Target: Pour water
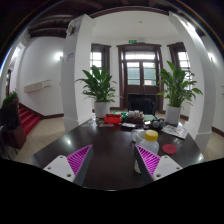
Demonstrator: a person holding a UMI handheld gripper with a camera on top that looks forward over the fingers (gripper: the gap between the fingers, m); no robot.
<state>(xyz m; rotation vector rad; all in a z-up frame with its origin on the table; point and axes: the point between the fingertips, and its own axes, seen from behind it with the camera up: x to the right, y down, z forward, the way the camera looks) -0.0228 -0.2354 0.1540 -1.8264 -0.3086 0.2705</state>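
The gripper (112,160) hangs above the near part of a dark table (100,150), its two fingers spread wide apart with nothing between them; the striped magenta pads (78,157) face inward over bare tabletop. Beyond the fingertips, toward the far end of the table, sits a cluster of small things: a red box-like object (112,119), a dark kettle-shaped vessel (130,124) just beside it, a yellow cup (151,135) nearer the right finger, and a flat red round piece (169,149) close to the table's right edge. Which of these holds the water cannot be told for sure; the dark vessel and the yellow cup both stand well ahead of the fingers, untouched. A white pot (172,114) with a tall green plant stands at the far right of the table, and a second potted plant (99,88) rises behind the table on the left. Behind them is a dark-framed door (140,72) with glass panes, with a small green sign (134,41) above it whose writing is too small to read. A red-carpeted staircase (28,118) climbs at the left. No brand or label on the table things is legible.
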